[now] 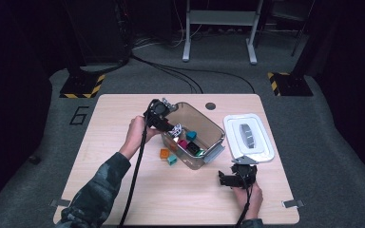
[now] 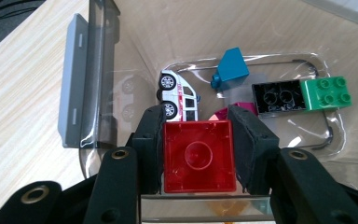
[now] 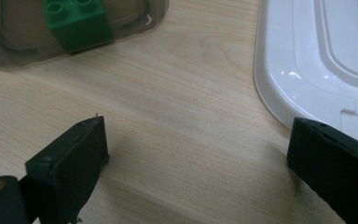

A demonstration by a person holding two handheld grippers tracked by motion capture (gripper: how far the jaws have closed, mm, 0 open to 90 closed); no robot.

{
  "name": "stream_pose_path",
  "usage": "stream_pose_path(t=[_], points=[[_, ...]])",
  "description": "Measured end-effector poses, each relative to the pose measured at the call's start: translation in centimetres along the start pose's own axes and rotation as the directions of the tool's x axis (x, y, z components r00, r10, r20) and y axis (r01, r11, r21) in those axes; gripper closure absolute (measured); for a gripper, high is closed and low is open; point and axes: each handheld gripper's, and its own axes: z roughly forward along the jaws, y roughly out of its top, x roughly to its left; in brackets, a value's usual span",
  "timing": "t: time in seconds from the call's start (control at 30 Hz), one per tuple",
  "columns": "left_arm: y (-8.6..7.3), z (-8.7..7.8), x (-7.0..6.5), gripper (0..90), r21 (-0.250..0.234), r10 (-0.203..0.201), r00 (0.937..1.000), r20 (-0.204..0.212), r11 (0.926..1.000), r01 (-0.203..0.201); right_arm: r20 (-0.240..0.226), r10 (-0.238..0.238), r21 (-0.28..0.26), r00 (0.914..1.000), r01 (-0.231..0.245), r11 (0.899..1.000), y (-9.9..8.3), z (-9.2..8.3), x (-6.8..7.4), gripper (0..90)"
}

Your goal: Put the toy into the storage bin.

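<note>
My left gripper (image 2: pixel 198 119) is shut on a red brick (image 2: pixel 198 156), which I hold hollow side up over the near end of a clear plastic bin (image 2: pixel 98 70). Inside the bin lie a white toy car (image 2: pixel 179 95), a blue block (image 2: pixel 232 67), a black brick (image 2: pixel 279 97), a green brick (image 2: pixel 326 93) and a magenta piece (image 2: pixel 223 113). In the high view the left gripper (image 1: pixel 164 121) reaches over the bin's (image 1: pixel 204 116) left rim. My right gripper (image 3: pixel 198 140) rests low over the table, open and with nothing between its fingers.
A white lid (image 1: pixel 248 137) lies flat right of the bin, just beyond the right gripper (image 1: pixel 240 170). An orange block (image 1: pixel 164 153) and a teal block (image 1: pixel 172 159) sit on the table by the bin's near left side. The bin's grey latch (image 2: pixel 72 79) hangs outward.
</note>
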Motion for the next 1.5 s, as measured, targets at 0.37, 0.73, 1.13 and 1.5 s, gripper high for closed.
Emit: stream_pose_path(t=[0.37, 0.73, 1.13, 1.5], points=[[-0.5, -1.3, -0.4, 39.8, -0.028, -0.001, 1.0000, 0.003, 0.9996, 0.001, 0.000, 0.000, 0.000, 1.0000, 0.000, 1.000, 0.0, 0.0, 0.0, 4.3], [-3.5, -3.9, -1.6, 18.5, -0.122, -0.017, 0.9998, -0.009, 0.9925, 0.016, 0.001, 0.000, -0.001, 1.0000, 0.000, 1.000, 0.0, 0.0, 0.0, 4.4], [-8.6, -3.7, -2.9, 13.7, -0.155, -0.055, 0.9980, -0.032, 0.9866, 0.049, 0.001, 0.000, -0.001, 1.0000, 0.000, 1.000, 0.0, 0.0, 0.0, 4.5], [-11.2, -0.5, -4.0, 9.8, -0.119, -0.070, 0.9974, 0.018, 0.9903, 0.071, 0.001, 0.000, -0.001, 1.0000, 0.000, 1.000, 0.0, 0.0, 0.0, 4.5]])
